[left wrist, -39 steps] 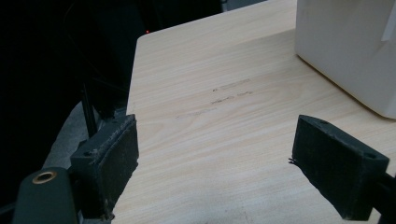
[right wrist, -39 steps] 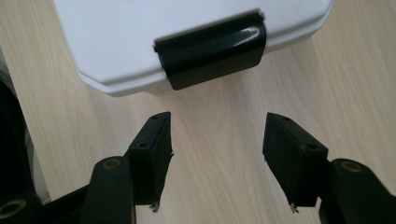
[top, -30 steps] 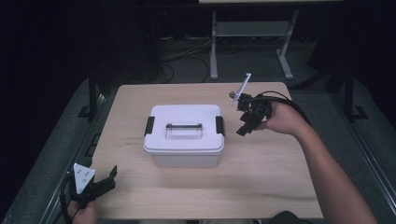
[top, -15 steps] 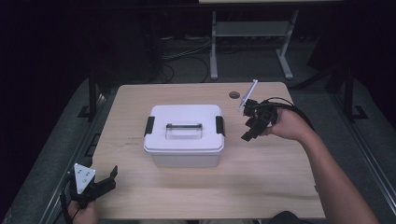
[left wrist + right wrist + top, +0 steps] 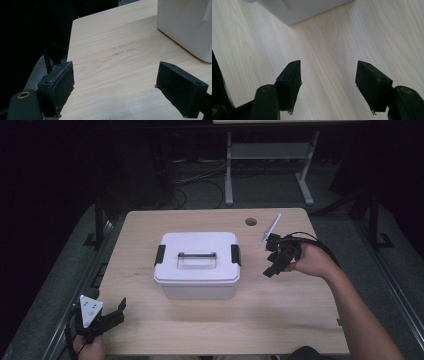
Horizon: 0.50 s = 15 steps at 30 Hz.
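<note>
white lidded box (image 5: 197, 264) sits mid desk (image 5: 150, 227), lid on, black latch at each end, grey handle (image 5: 197, 255) flat on top. right gripper (image 5: 274, 265) held in the right hand (image 5: 310, 261) just right of the box, apart from it, not touching, pointing down-left toward the desk. its jaws stand fairly wide with nothing between them, only bare wood under them in the right gripper view (image 5: 325, 82); box corner (image 5: 302, 8) shows at the top of that view, past the jaw tips. grey plate of that gripper sticks up at the far side. cable loops behind the hand. left gripper (image 5: 116, 310) at the near left corner of the desk, well apart from the box, held in the left hand (image 5: 87, 347) at the desk edge, grey three-cornered plate on top. its jaws wide apart, empty, bare desk between them in the left gripper view (image 5: 115, 85); box side (image 5: 185, 25) at upper right of that view, far from the pads. faint scuff marks on the wood left of the box. round hole (image 5: 251, 222) in the desk at the far right. metal stand legs (image 5: 267, 155) on the dark floor behind the desk.
</note>
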Motion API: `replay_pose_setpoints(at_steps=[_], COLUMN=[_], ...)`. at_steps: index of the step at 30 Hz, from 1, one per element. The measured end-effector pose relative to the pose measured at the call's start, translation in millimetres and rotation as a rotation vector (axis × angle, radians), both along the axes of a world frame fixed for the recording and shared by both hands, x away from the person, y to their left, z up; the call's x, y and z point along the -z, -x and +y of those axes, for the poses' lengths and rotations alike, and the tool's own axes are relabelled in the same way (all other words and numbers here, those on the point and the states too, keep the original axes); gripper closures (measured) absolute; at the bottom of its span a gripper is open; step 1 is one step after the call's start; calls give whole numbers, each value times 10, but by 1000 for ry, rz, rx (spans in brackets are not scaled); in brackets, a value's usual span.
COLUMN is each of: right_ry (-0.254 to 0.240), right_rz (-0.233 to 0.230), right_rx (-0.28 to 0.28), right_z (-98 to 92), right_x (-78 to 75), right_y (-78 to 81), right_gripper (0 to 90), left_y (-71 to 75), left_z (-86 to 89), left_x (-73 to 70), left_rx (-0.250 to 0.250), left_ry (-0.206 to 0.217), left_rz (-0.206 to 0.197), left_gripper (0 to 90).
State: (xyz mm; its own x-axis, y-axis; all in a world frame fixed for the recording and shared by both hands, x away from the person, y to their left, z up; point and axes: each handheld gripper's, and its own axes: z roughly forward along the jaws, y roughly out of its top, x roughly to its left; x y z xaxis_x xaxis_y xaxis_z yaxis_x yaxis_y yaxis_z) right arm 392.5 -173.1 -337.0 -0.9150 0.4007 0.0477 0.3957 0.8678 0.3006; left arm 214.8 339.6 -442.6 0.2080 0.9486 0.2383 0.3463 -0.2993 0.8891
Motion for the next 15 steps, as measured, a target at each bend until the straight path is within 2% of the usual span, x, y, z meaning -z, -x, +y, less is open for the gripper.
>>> replay_pose_setpoints(at_steps=[15], right_ry=[-17], right_rz=[22], right_rx=[40], right_z=[-200], right_x=[229], right_y=[67], right_gripper=[358], left_y=[4], left_z=[8], left_x=[0], left_rx=[-3], left_ry=[-2], left_rz=[-3], left_gripper=[141])
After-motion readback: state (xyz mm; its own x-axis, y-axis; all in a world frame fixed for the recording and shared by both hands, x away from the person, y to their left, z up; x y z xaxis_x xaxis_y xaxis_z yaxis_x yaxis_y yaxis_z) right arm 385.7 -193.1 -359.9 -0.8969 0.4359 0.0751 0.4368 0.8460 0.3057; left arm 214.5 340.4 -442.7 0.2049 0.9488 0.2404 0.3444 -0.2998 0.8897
